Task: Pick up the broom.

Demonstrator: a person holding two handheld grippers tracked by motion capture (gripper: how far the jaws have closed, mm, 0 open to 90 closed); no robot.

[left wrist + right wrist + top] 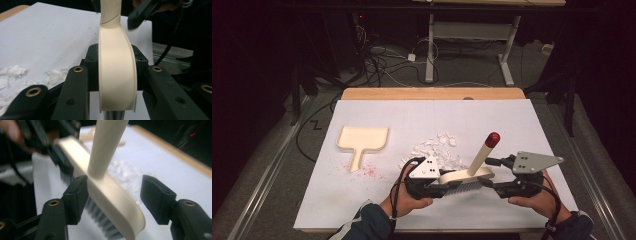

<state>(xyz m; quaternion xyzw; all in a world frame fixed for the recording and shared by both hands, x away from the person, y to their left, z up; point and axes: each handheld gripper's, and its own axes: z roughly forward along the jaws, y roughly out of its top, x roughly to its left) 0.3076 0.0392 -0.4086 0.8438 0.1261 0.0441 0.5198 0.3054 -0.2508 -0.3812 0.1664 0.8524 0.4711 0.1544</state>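
**Brush handed to your left gripper**

Your left gripper (439,186) clamps the brush (464,176) head at the table's near edge, handle tilted up. Your right gripper (492,182) has its jaws spread clear of the other end, so the left alone carries it toward the paper scraps (437,150) and dustpan (361,140).

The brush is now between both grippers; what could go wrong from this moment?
1. The left gripper clamps only one end of the brush, and the right gripper stands open around the other end, so the long handle may tip the brush.
2. The paper scraps lie close behind the brush; a careless swing may scatter them away from the dustpan.
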